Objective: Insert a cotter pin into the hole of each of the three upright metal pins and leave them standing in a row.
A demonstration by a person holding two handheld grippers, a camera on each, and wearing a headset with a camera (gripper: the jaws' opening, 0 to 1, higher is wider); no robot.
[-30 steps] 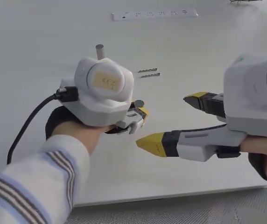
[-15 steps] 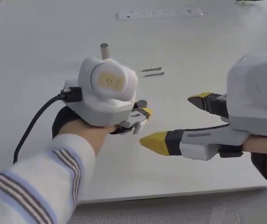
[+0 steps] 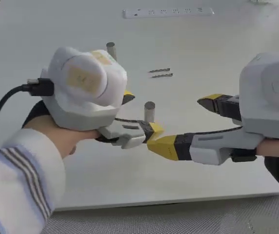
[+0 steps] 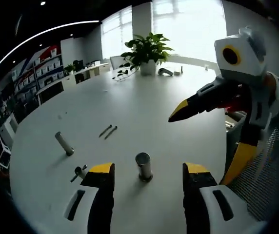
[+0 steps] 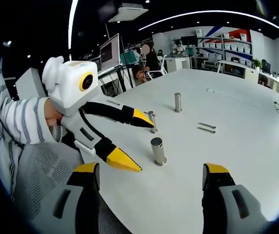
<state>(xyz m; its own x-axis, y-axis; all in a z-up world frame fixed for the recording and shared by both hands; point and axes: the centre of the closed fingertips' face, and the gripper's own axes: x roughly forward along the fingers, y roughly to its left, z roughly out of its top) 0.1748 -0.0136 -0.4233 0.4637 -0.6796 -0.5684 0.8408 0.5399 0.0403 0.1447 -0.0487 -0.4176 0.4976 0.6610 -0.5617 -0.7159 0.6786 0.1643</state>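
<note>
In the head view the white body of the left gripper (image 3: 142, 113) covers the lower part of the far metal pin (image 3: 111, 50) and hides most of the upper of its own jaws. The right gripper (image 3: 186, 124) is cut off by the right edge, and the black cable (image 3: 3, 109) runs out at the left edge. The 2 cotter pins (image 3: 160, 73) on the tabletop (image 3: 203, 58) are too small to make out their shape. In the left gripper view the 3rd metal pin (image 4: 79, 171) stands partly behind a yellow jaw tip; whether anything passes through its hole is too small to tell. In the right gripper view the left gripper's jaw tip covers part of the 3rd metal pin (image 5: 151, 115).
</note>
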